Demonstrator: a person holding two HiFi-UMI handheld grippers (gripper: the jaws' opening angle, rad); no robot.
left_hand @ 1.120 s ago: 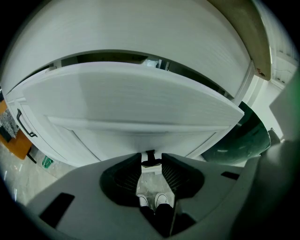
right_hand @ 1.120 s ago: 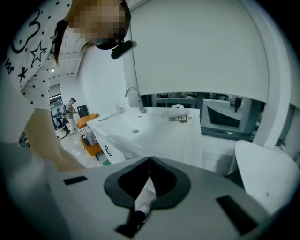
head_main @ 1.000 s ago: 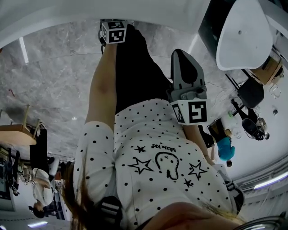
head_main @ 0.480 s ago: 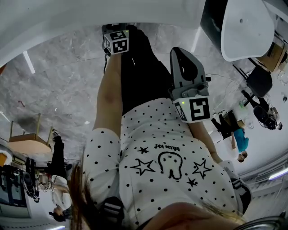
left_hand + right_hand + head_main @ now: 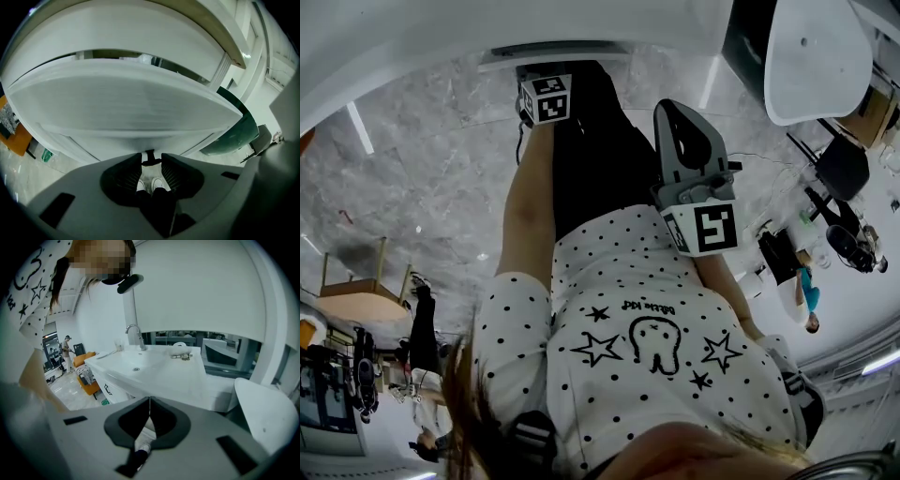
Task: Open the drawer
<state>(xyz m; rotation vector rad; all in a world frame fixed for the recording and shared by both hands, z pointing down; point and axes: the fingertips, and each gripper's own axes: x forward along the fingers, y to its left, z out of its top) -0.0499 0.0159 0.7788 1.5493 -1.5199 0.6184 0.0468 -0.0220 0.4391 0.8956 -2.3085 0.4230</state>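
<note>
From the head view, the left gripper (image 5: 546, 97) reaches to the white drawer (image 5: 555, 52) at the top edge, while the right gripper (image 5: 684, 141) hangs in front of the person's dotted shirt (image 5: 628, 309), well clear of it. The left gripper view shows its jaws pinching the drawer's small black handle (image 5: 150, 156), with the drawer front filling the frame and a dark gap above it. In the right gripper view the jaws are pressed together on nothing, pointing at a white washbasin counter (image 5: 154, 373) with a faucet (image 5: 135, 335).

two grippers (image 5: 151, 165) (image 5: 149, 414), one drawer (image 5: 126, 103), one handle (image 5: 150, 157), one faucet (image 5: 135, 336)
</note>
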